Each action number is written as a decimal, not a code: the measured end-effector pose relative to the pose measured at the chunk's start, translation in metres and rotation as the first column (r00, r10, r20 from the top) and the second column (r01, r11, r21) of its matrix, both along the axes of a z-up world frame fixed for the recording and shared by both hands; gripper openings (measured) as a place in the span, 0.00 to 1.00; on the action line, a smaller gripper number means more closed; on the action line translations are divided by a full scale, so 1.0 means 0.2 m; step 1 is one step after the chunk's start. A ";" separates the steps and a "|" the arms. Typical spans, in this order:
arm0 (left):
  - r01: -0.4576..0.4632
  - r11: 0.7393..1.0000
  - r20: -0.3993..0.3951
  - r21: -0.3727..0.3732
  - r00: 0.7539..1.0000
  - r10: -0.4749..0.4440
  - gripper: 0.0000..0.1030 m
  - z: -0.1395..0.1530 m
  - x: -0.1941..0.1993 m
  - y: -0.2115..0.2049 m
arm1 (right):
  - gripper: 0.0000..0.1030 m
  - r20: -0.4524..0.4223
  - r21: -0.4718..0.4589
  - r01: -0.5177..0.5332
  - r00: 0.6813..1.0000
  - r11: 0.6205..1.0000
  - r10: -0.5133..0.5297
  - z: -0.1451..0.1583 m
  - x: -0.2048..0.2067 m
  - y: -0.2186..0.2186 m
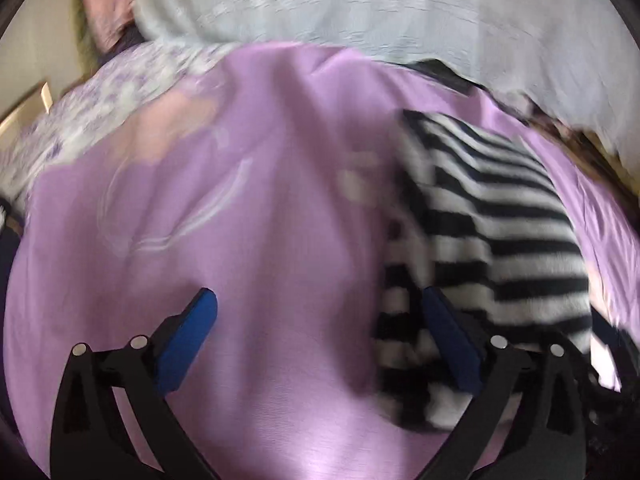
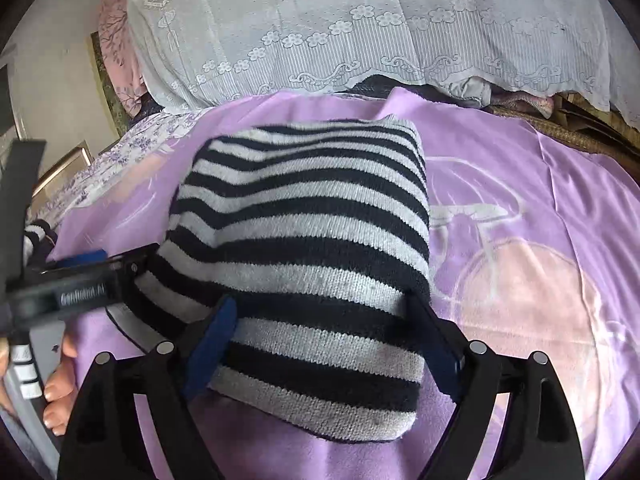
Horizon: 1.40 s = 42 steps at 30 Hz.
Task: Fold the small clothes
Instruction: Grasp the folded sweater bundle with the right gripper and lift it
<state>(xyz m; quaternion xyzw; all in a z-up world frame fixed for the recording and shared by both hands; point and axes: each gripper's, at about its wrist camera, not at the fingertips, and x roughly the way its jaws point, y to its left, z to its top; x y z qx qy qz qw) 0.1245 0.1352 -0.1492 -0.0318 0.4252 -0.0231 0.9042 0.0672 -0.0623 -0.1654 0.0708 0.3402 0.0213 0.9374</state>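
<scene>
1. The right gripper [image 2: 324, 334] has its jaws spread wide, one on either side of the near end of a folded black-and-white striped knit garment [image 2: 304, 248]; the blue pads [image 2: 210, 350] stand at its edges, and whether they touch the knit I cannot tell.
2. That garment lies flat as a thick rectangular bundle on a lilac blanket [image 2: 520, 200], its stripes running crosswise.
3. The left gripper [image 1: 320, 316] is also spread wide with nothing between its pads [image 1: 188, 336], only bare blanket; the striped garment [image 1: 480, 248] lies just beside and partly behind its right-hand finger. This view is blurred.
4. In the right wrist view the left gripper [image 2: 76, 276] comes in from the left, its tip at the garment's left edge, with a person's fingers [image 2: 60, 392] on its handle.
5. The blanket carries a pale pink and white printed design [image 2: 520, 292].
6. A floral purple-and-white sheet [image 2: 120, 152] shows at the blanket's far left edge.
7. Farther back, a white lace cloth [image 2: 360, 32] with flower borders drapes over a bulky heap.
8. A plain pale wall [image 2: 56, 80] stands at far left.
</scene>
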 end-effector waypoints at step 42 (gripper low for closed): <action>0.159 0.967 0.013 -0.199 0.987 -0.159 0.95 0.05 0.06 -0.01 | 0.89 -0.012 0.342 0.073 0.997 0.937 -0.073 -0.09 -0.04 -0.45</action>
